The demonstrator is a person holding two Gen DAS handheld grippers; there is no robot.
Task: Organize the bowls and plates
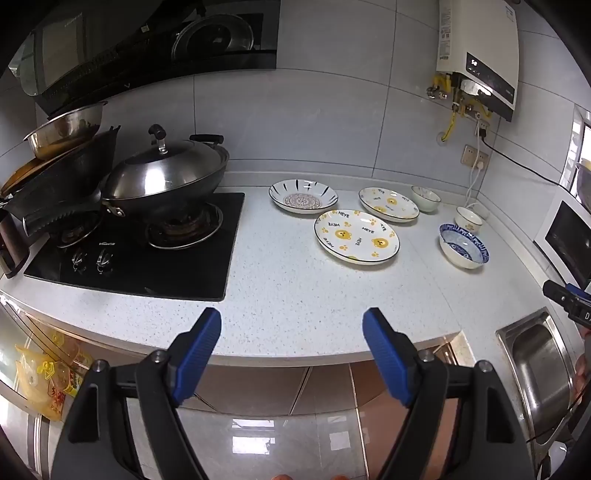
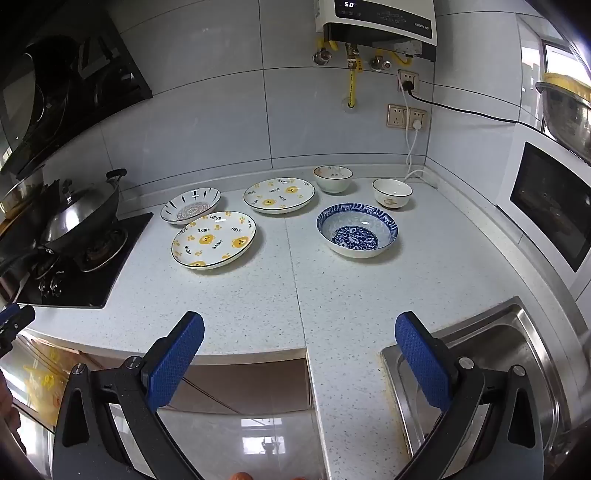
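Note:
On the speckled white counter (image 1: 295, 295) lie three plates: a near bear-print plate (image 1: 357, 236) (image 2: 218, 240), a far bear-print plate (image 1: 388, 204) (image 2: 279, 195), and a black-striped plate (image 1: 303, 195) (image 2: 191, 206). Three bowls stand to their right: a blue patterned bowl (image 1: 463, 245) (image 2: 357, 229), a small white bowl (image 1: 468, 219) (image 2: 392, 193), and a pale bowl (image 1: 425, 198) (image 2: 332, 178) by the wall. My left gripper (image 1: 291, 325) hangs open over the counter's front edge, well short of the plates. My right gripper (image 2: 300, 328) is open too, empty, near the sink corner.
A black gas hob (image 1: 147, 254) with a lidded wok (image 1: 166, 177) and stacked pans (image 1: 62, 166) fills the left. A steel sink (image 2: 491, 369) lies at the right front, a microwave (image 2: 550, 206) along the right wall. A water heater (image 2: 376, 26) and cables hang above.

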